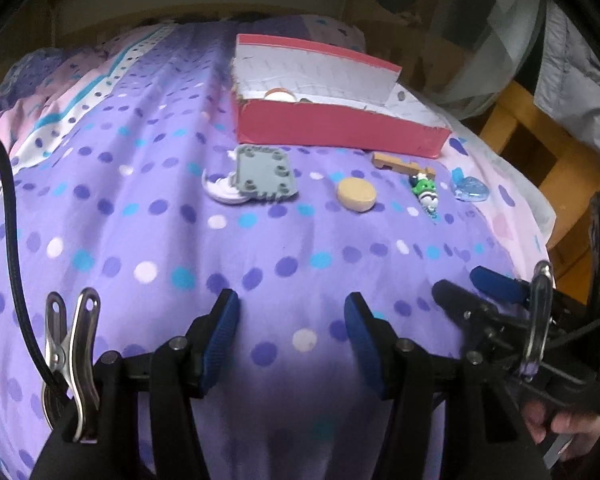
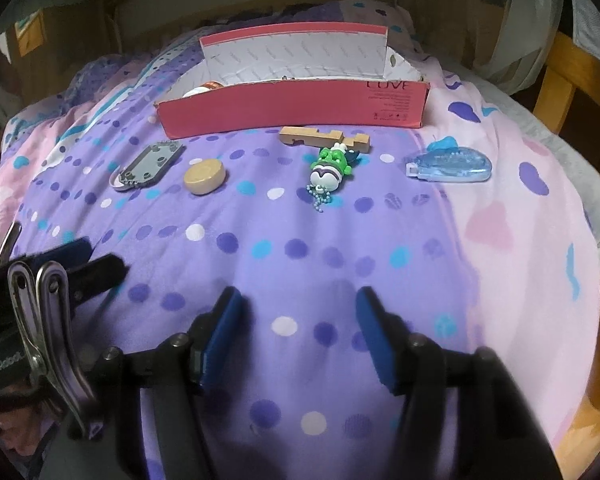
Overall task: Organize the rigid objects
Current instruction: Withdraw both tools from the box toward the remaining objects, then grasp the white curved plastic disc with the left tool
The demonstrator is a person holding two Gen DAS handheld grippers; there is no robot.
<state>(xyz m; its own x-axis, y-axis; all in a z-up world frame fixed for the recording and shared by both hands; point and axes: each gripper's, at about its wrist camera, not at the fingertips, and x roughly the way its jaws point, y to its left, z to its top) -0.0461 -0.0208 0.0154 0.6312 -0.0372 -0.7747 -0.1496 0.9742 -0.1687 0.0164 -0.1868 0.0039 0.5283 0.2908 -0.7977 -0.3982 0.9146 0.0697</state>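
Toys in row by red box (image 2: 292,110), well ahead of both grippers' spread, empty fingers (image 2: 224,332).

A bedroom in a home was shown. A bed was covered by a soft purple blanket (image 2: 300,248) with dots, and pink parts were seen at its sides. A wooden bed frame (image 1: 528,148) was seen at the right edge. Small toys and a red box (image 2: 292,108) were laid on the blanket. A plain wall (image 1: 200,0) was seen behind the bed.
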